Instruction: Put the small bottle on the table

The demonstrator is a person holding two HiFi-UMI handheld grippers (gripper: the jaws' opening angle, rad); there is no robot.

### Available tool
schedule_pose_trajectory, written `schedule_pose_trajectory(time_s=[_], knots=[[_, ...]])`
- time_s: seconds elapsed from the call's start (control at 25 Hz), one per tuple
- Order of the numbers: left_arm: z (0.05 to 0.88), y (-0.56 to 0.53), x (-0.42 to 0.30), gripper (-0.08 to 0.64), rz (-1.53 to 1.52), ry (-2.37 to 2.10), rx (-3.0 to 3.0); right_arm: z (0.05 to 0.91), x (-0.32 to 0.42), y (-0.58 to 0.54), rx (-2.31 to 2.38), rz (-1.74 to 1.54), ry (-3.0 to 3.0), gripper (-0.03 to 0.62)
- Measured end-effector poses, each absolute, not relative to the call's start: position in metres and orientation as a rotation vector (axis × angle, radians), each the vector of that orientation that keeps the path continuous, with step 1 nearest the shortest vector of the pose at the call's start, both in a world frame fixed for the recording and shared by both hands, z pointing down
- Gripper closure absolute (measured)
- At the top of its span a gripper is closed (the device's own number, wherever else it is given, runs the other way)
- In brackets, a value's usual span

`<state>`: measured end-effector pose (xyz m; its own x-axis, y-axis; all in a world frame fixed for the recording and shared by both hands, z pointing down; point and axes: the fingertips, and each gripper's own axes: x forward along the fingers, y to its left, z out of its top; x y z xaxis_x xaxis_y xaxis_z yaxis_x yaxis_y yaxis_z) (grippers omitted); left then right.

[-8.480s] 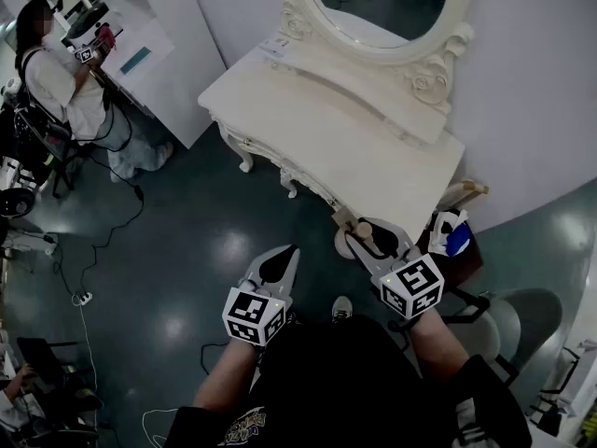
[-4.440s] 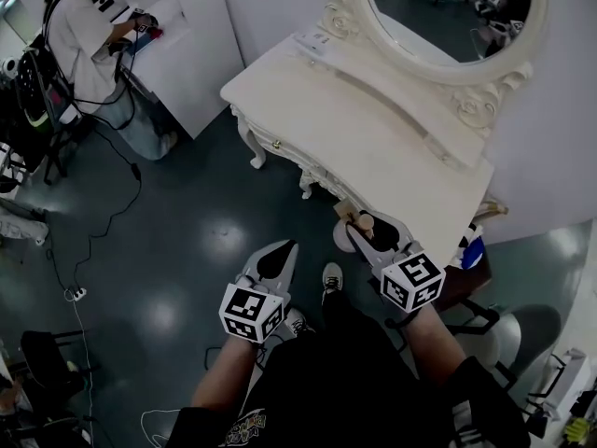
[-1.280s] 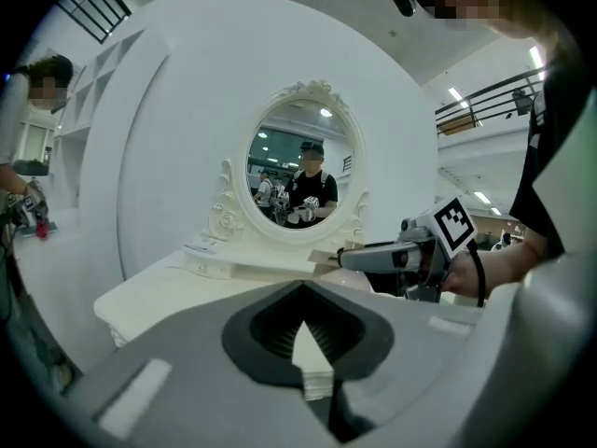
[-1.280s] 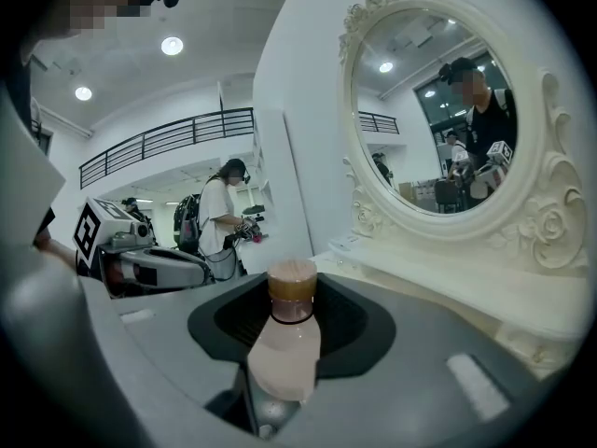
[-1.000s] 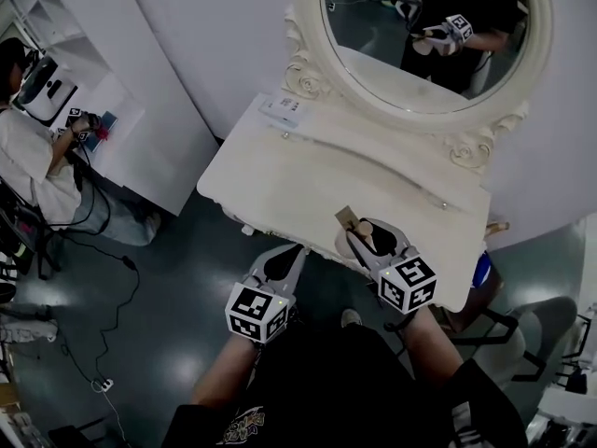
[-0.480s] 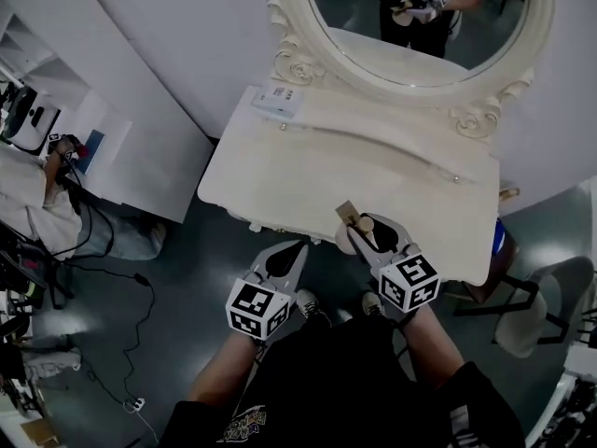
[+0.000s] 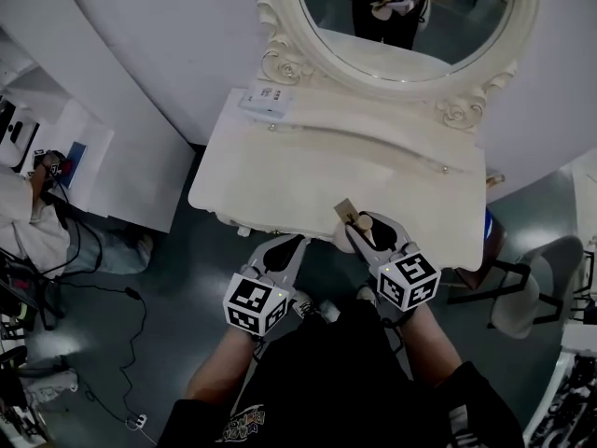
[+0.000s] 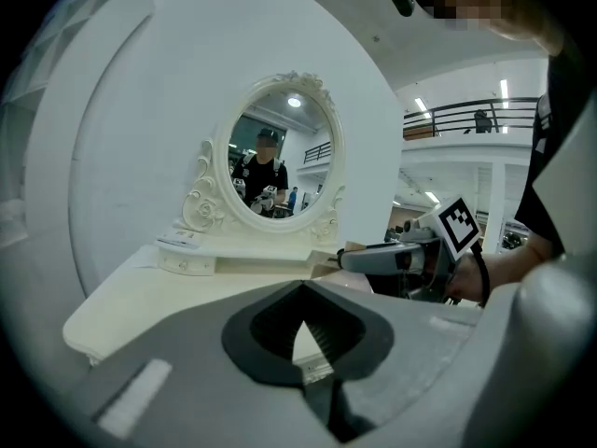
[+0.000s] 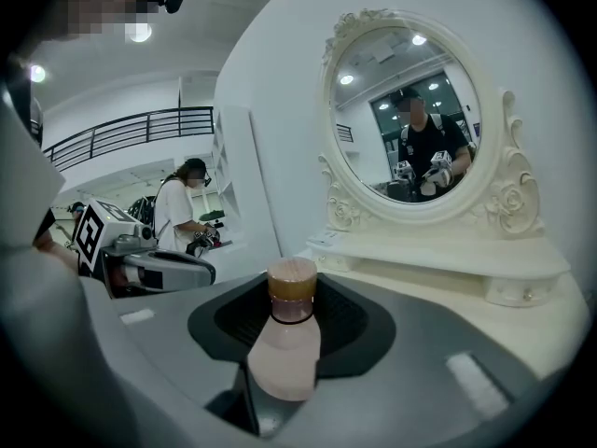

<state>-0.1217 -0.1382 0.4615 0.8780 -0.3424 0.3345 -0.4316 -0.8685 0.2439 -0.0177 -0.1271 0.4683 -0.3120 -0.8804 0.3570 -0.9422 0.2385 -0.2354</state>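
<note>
My right tongs (image 7: 366, 226) are clamped on the small bottle (image 9: 284, 343), pink with a wooden cap, at the near edge of the tabletop (image 7: 298, 166), lower centre of the head view. My left tongs (image 7: 284, 244), just left of them, are closed on nothing. The bottle isn't set down yet: lowering and letting go remain

Left gripper (image 8: 301, 289) jaws together, empty; right gripper (image 7: 362, 230) clamps small bottle (image 9: 283, 348).
</note>
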Motion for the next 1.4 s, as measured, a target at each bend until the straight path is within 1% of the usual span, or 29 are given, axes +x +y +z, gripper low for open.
schedule_pose_trajectory(time_s=[0.68, 1.4], knots=[[0.451, -0.161, -0.117, 0.560, 0.364, -0.630, 2.738, 0.456, -0.007, -0.163, 1.699, 0.560, -2.371, 0.426], [0.453, -0.231, -0.073, 0.560, 0.331, -0.799, 2.669, 0.462, 0.037, -0.250, 1.542, 0.559, -2.439, 0.426]])
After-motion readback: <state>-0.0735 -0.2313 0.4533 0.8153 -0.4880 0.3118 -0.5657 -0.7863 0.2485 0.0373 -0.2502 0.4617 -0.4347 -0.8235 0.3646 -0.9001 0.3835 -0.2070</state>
